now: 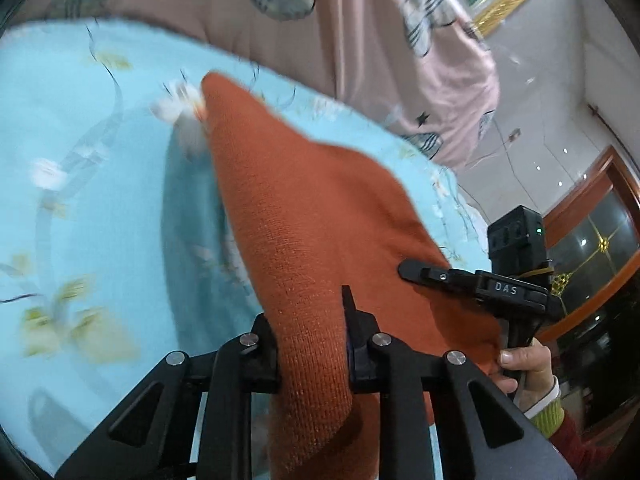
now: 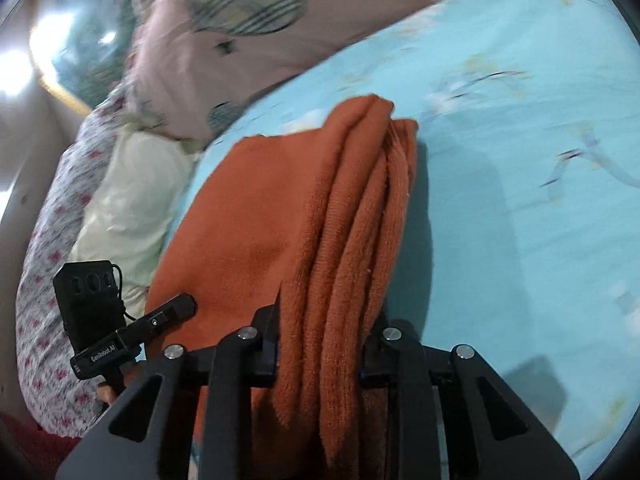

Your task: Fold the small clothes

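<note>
Clearly the orange knit garment [image 1: 304, 216] hangs bunched over the blue flowered bed sheet [image 1: 80, 160], pinched at two points: the left gripper [image 1: 310, 344] is clamped on one gathered edge, the right gripper [image 2: 320, 344] on several stacked layers, probably so both ends can be laid down together as a fold. Motion blur smears the sheet, and the garment's shape and lower edge are cut off. A pink quilt [image 1: 380, 60] lies beyond.

An orange knitted garment [image 1: 304, 216] is clamped between the fingers of the left tongs [image 1: 310, 344] at the bottom of the view and stretches away over a light blue flowered bedsheet [image 1: 80, 152]. At the right, the right tongs [image 1: 424, 272] are seen against the garment's edge, held by a hand [image 1: 528, 364]. A pink quilt [image 1: 400, 60] is bunched beyond the sheet.
</note>
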